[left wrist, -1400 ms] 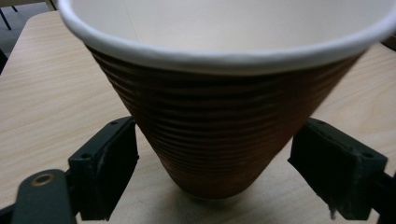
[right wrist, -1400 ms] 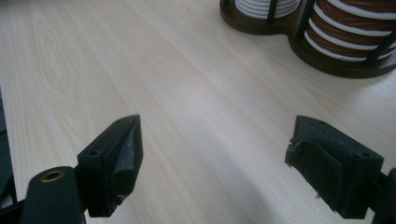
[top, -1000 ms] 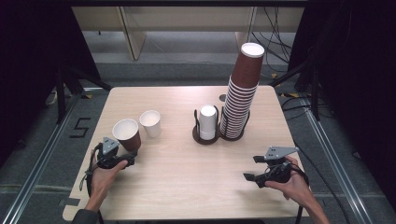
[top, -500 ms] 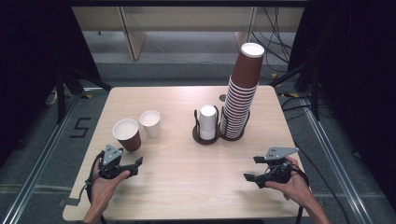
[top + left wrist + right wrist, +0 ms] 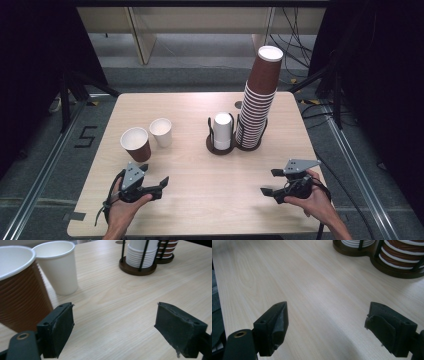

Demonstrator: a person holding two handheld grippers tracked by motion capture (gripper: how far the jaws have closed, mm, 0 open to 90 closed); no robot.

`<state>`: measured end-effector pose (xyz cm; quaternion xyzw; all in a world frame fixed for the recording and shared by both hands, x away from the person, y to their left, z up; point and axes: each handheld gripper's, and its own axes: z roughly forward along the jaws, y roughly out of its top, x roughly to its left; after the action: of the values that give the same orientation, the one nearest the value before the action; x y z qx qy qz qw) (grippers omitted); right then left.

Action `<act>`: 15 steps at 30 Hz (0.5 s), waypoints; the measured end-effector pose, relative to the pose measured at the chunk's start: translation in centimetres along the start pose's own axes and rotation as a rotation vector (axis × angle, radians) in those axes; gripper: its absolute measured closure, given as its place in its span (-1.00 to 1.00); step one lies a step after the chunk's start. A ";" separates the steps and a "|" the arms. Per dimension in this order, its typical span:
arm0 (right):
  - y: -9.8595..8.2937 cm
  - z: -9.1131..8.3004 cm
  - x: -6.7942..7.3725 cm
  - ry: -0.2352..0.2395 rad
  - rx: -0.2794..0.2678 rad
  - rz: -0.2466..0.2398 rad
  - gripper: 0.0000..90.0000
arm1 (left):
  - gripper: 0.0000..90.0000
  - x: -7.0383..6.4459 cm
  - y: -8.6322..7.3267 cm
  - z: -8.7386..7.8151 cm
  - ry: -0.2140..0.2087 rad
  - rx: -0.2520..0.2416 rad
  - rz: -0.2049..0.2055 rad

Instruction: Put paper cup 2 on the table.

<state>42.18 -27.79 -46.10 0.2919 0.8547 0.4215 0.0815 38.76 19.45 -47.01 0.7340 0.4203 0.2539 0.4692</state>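
Note:
A brown ribbed paper cup (image 5: 136,143) and a smaller white cup (image 5: 161,132) stand upright side by side on the left of the wooden table (image 5: 200,175). My left gripper (image 5: 161,187) sits just in front of the brown cup, apart from it, open and empty. From the left gripper view, the brown cup (image 5: 20,290) is close on the left, the white cup (image 5: 58,267) is behind it, and bare table lies between the open jaws (image 5: 115,332). My right gripper (image 5: 268,182) is open and empty at the near right, over bare wood (image 5: 327,332).
A dark double cup holder (image 5: 222,147) stands mid-table with a short stack of white cups (image 5: 222,130) and a tall stack of brown cups (image 5: 257,105). Its base (image 5: 392,265) lies ahead of the right gripper. Cables and dark stands surround the table.
My left gripper has drawn back from the brown cup toward the near edge and a little to the right. The cup stays in place. The right gripper has not moved.

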 end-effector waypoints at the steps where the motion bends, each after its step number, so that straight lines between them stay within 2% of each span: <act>1: 0.0 0.0 0.1 0.007 -0.001 0.004 -0.59 | -0.67 -0.4 0.1 0.0 -0.007 -0.005 0.008; 2: 0.0 -0.1 0.2 0.005 -0.002 -0.002 -0.59 | -0.67 -0.6 0.1 0.0 -0.012 -0.012 0.008; 4: -0.1 -0.1 0.5 0.008 0.000 0.018 -0.59 | -0.67 -1.2 0.1 0.0 -0.022 -0.016 0.020; 6: -0.1 -0.2 0.6 0.007 -0.004 -0.002 -0.60 | -0.67 -1.7 0.1 0.0 -0.028 -0.014 0.026; 7: -0.1 -0.2 0.8 0.010 -0.002 0.010 -0.61 | -0.67 -2.0 0.1 0.0 -0.030 -0.016 0.029; 10: -0.3 -0.2 1.0 0.002 -0.011 -0.009 -0.61 | -0.67 -2.7 0.0 0.1 -0.051 -0.026 0.040; 11: -0.3 -0.2 1.2 0.010 -0.009 0.004 -0.62 | -0.67 -2.9 0.0 0.0 -0.051 -0.022 0.046; 14: -0.4 -0.2 1.5 0.020 -0.009 -0.005 -0.63 | -0.67 -3.6 -0.2 0.0 -0.060 -0.026 0.053; 15: -0.5 -0.2 1.6 0.009 -0.011 -0.005 -0.63 | -0.67 -3.8 -0.2 -0.1 -0.060 -0.023 0.057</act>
<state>40.62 -27.30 -46.14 0.2872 0.8534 0.4275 0.0802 36.67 16.31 -47.06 0.7476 0.3819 0.2499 0.4825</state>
